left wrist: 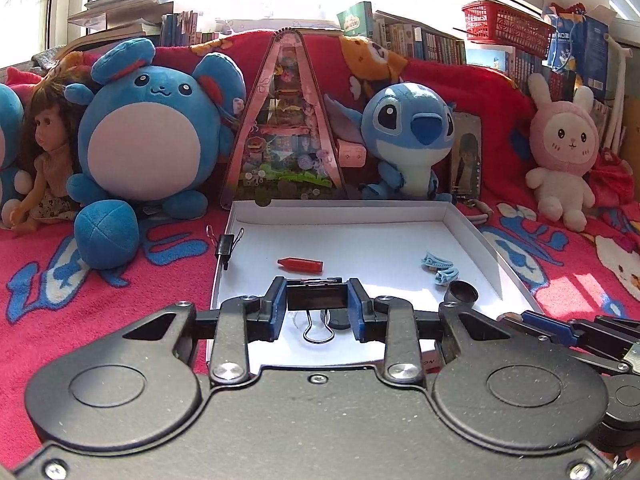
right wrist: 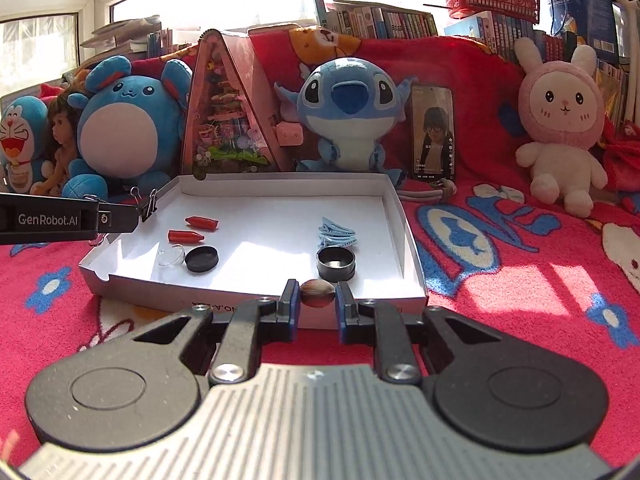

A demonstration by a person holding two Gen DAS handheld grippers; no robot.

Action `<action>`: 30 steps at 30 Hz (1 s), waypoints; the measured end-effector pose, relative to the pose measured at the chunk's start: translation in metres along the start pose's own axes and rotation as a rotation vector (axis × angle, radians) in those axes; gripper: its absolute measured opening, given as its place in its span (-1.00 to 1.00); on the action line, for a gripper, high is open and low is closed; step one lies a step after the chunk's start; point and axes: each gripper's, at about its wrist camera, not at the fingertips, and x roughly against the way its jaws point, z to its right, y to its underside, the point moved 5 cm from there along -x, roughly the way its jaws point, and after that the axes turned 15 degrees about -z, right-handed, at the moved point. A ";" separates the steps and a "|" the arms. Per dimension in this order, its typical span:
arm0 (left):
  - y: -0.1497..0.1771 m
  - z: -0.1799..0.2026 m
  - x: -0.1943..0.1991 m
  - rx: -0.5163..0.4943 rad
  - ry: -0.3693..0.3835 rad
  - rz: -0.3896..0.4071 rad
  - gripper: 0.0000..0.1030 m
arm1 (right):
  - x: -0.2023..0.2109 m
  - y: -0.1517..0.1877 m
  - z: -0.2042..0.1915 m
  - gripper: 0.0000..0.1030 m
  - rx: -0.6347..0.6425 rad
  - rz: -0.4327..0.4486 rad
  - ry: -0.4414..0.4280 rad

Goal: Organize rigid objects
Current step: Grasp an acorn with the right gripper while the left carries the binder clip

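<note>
Red fleece blanket (right wrist: 520, 300) with cartoon prints covers the surface; behind the white tray (right wrist: 408, 236), plush toys line up before sunlit windows and bookshelves; beside it, "GenRobot.AI" marks the left gripper (left wrist: 317, 298), clamped on a black binder clip (left wrist: 317, 296) above the tray; at its near rim, the right gripper (right wrist: 317, 294) pinches a brown bead (right wrist: 317, 293).

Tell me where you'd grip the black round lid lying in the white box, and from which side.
The black round lid lies flat on the white box floor, low and disc-shaped, so I'd come from above and close the jaws across its rim. The clear dome sits close on one side, so the jaws are probably best set on the near and far edges rather than toward it.
</note>
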 end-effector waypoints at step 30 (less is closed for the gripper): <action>-0.092 -0.022 -0.114 0.161 -0.030 -0.265 -0.41 | -0.100 -0.100 0.035 -0.56 -0.169 -0.218 -0.066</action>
